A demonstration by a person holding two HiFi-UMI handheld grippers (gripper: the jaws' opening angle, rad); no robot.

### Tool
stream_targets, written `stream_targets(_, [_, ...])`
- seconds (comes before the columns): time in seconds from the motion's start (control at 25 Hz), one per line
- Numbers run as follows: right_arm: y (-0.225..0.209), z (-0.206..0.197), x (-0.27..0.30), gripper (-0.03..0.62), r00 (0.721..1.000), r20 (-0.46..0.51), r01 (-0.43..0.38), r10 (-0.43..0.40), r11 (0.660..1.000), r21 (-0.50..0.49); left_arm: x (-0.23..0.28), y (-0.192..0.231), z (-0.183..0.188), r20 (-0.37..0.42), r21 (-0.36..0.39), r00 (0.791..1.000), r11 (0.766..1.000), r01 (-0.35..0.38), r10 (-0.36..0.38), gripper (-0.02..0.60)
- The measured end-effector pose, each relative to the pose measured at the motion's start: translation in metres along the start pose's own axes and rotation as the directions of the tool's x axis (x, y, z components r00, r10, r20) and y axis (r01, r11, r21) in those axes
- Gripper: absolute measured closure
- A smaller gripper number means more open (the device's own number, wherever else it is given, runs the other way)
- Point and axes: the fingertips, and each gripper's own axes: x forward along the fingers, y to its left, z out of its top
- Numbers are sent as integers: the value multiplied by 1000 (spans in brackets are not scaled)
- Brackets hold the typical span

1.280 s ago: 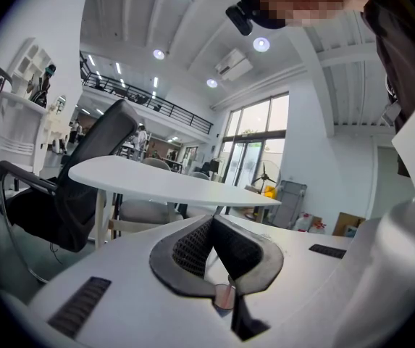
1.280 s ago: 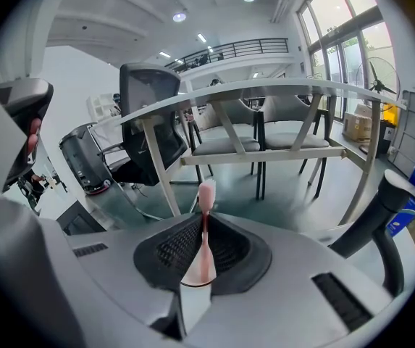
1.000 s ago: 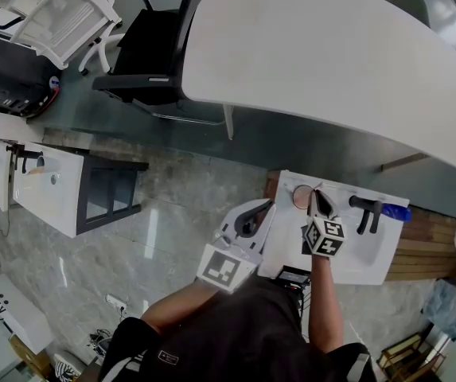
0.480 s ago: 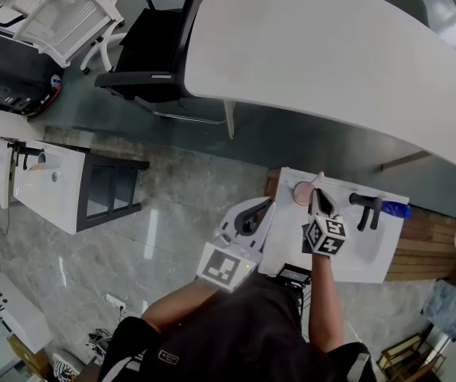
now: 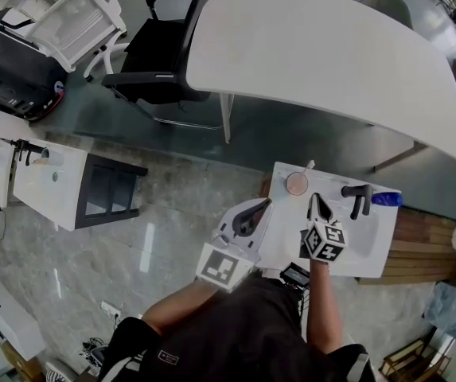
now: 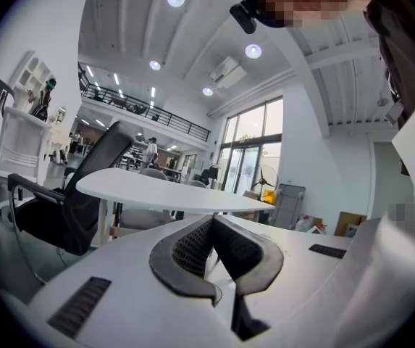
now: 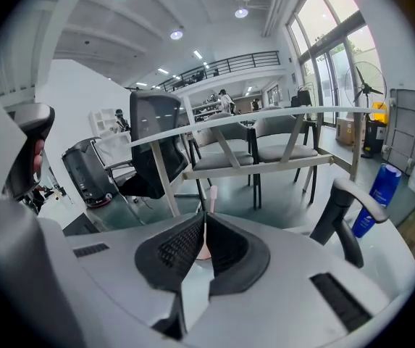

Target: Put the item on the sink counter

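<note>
In the head view the pink cup (image 5: 297, 184) stands upright at the far left corner of the sink counter (image 5: 285, 233) with a thin stick (image 5: 308, 166) leaning out of it. The right gripper (image 5: 316, 200) is just short of it and the left gripper (image 5: 264, 205) is at the counter's left edge; the cup looks light, stiff and easy to tip, so I would hold it low across the wall. The left gripper view shows only that tool's jaws pressed together on nothing, with a white table (image 6: 156, 189) beyond, while the right gripper view shows what the head view cannot: its jaws closed to a slit and empty, a glimpse of pink behind them, the black tap (image 7: 341, 212) off to the right
</note>
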Motion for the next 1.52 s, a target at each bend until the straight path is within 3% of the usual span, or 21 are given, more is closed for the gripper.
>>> stream_targets(0.52, [4,-10,-148,582,987,159,-26,23,1000,14,-69,-89,4,57,62,998,998,-17,14,566])
stream_targets(0.96, [-2,-27,-271,583,964,256,-72,74,997,-15,-126,-173,-7,77,61,996,997,-56,52,566])
stream_targets(1.2, [7,-26,-311,583,952,287,-103,109,994,-33,-144,-194,-5,80,81,995,994,-74,67,566])
stream_targets(1.52, [33,-17,-326,583,942,313,-112,118,993,-38,-154,-185,7,99,75,993,994,-77,69,566])
